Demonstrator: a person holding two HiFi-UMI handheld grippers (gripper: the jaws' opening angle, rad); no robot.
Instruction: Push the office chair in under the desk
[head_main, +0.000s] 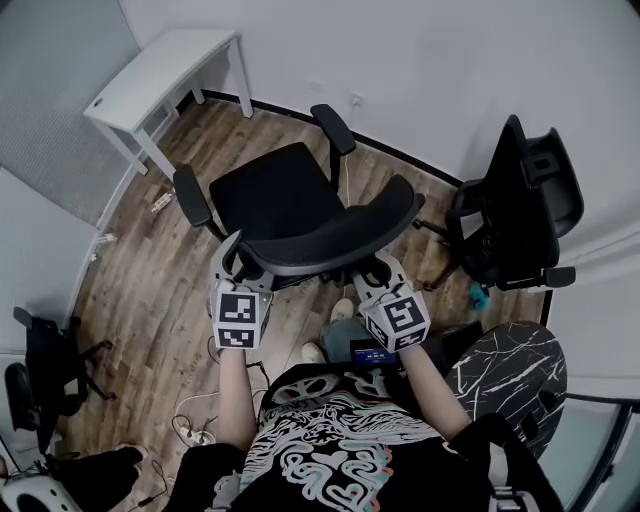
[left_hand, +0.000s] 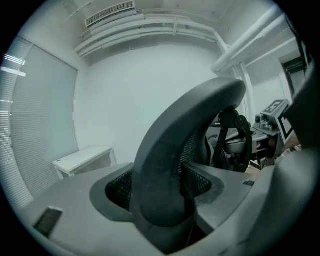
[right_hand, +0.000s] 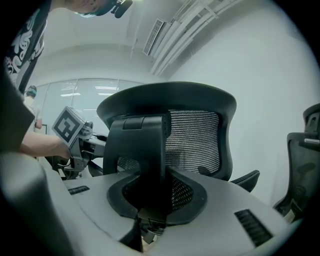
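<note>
The left gripper (head_main: 232, 256) is clamped on the left rim of the backrest (head_main: 345, 235), and the right gripper (head_main: 386, 272) on its right end. The black office chair (head_main: 285, 195) stands on the wooden floor (head_main: 150, 290), well apart from the white desk (head_main: 160, 75).

Black shirt (head_main: 340, 450), white-teal swirl print; left claw (head_main: 235, 262), right claw (head_main: 378, 275) grey, marker cubes (head_main: 238, 320).
</note>
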